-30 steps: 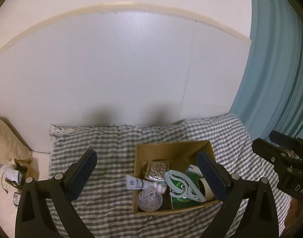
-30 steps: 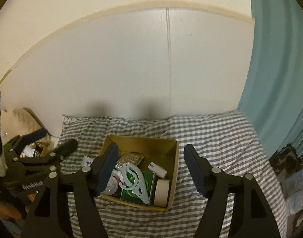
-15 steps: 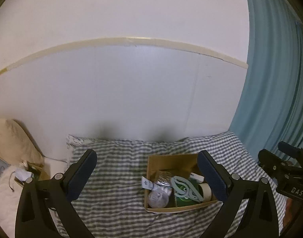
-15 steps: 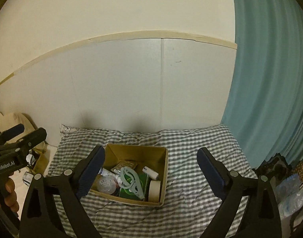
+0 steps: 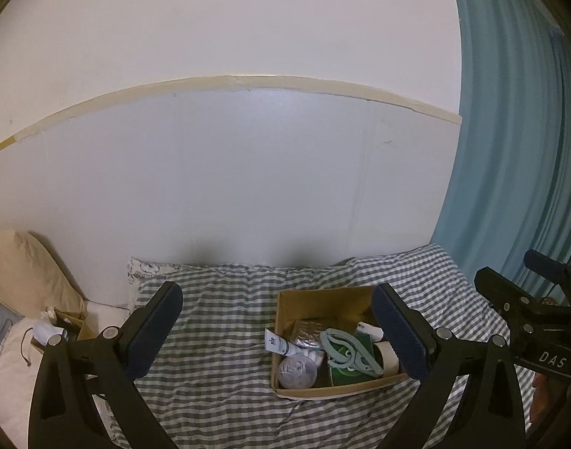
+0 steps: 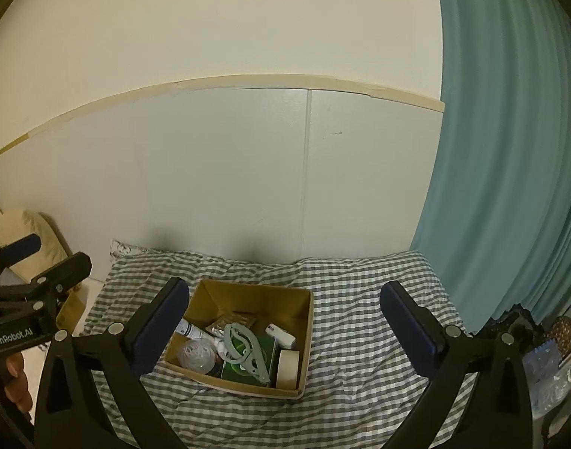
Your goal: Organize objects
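Objects sit packed in the cardboard box (image 6: 248, 340) on the checked bed cover (image 6: 360, 336). Left tool (image 5: 278, 333) and right tool (image 6: 285, 325) both hang spread wide, holding nothing, well above the box. Risks, as I judge: the soft bedding could tip the box under a push, and the hanger (image 6: 244, 351) lying over the green packet (image 6: 265, 351) could snag and drag its neighbours out.

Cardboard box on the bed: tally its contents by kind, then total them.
Inside the cardboard box:
Tube: 1
Blister pack: 1
Clear round container: 1
Folding hanger: 1
Green box: 1
Tape roll: 1
Small white bottle: 1
Total: 7
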